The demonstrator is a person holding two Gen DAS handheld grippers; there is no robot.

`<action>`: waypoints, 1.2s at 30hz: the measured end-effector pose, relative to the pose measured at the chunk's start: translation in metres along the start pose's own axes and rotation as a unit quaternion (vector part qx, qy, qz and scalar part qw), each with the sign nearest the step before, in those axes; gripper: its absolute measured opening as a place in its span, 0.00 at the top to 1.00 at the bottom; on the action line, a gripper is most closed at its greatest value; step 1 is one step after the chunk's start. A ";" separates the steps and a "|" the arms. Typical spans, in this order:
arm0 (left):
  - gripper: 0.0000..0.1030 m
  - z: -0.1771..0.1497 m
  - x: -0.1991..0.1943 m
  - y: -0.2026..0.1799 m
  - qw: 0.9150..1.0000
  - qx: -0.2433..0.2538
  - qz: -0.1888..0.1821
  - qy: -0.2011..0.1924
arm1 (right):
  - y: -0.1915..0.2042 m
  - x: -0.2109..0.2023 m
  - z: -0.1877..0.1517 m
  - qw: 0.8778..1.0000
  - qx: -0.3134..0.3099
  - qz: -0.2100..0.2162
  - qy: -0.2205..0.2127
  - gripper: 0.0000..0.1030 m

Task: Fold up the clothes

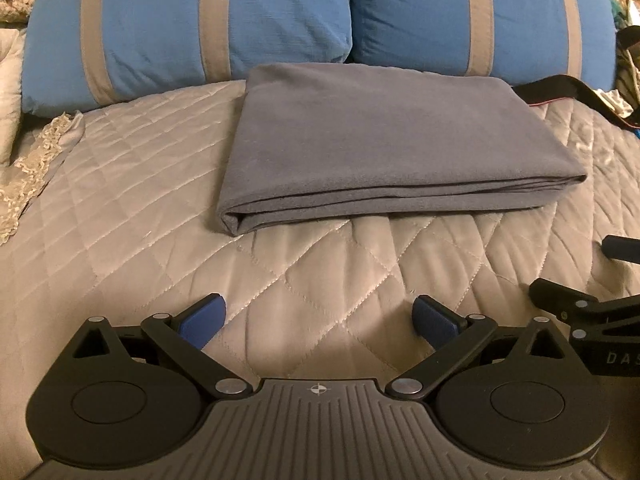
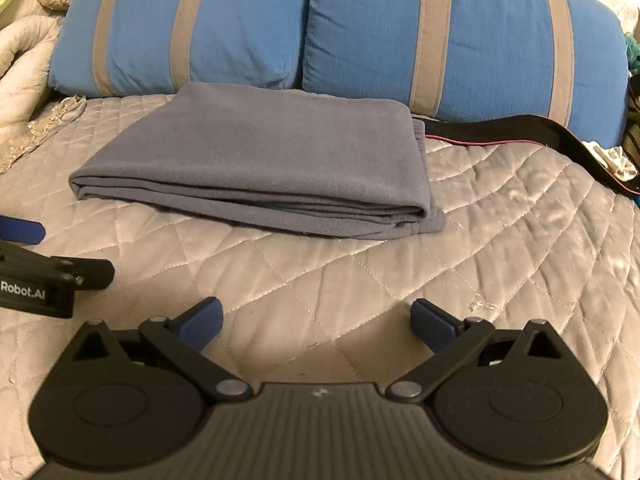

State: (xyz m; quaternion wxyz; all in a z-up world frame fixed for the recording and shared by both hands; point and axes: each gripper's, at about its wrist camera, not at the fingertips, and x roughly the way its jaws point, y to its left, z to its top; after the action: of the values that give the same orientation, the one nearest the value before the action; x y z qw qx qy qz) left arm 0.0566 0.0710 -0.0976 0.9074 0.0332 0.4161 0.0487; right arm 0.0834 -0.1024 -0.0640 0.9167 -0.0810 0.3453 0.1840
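A grey cloth [image 1: 376, 144] lies folded into a flat rectangle on the quilted beige bedspread [image 1: 120, 208], in front of the pillows; it also shows in the right wrist view [image 2: 264, 160]. My left gripper [image 1: 320, 320] is open and empty, hovering over the bedspread short of the cloth's near edge. My right gripper [image 2: 316, 320] is open and empty too, beside the left one and equally short of the cloth. Part of the right gripper [image 1: 592, 312] shows at the right of the left wrist view; part of the left gripper [image 2: 40, 276] shows at the left of the right wrist view.
Two blue pillows with beige stripes [image 1: 200, 20] [image 2: 460, 32] stand behind the cloth. A black strap with red edging [image 2: 520, 132] lies to the right of the cloth. Lace-trimmed bedding [image 1: 32, 168] is bunched at the left.
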 end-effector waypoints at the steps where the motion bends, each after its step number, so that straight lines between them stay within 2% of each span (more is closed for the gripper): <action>1: 0.01 -0.001 0.000 0.000 1.000 0.000 0.001 -0.001 | 0.000 0.000 0.000 1.000 0.000 0.000 0.000 0.00; 22: 0.01 0.001 0.001 -0.003 1.000 0.001 0.006 -0.001 | -0.003 0.000 0.001 1.000 0.010 -0.025 -0.003 0.00; 36: 0.01 0.000 0.001 -0.004 1.000 -0.002 0.007 -0.004 | -0.004 0.000 0.001 1.000 0.011 -0.025 -0.004 0.00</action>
State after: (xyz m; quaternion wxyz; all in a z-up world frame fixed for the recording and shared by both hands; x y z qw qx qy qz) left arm 0.0575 0.0674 -0.0990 0.9086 0.0347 0.4125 0.0562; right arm 0.0852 -0.1056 -0.0633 0.9232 -0.0792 0.3414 0.1575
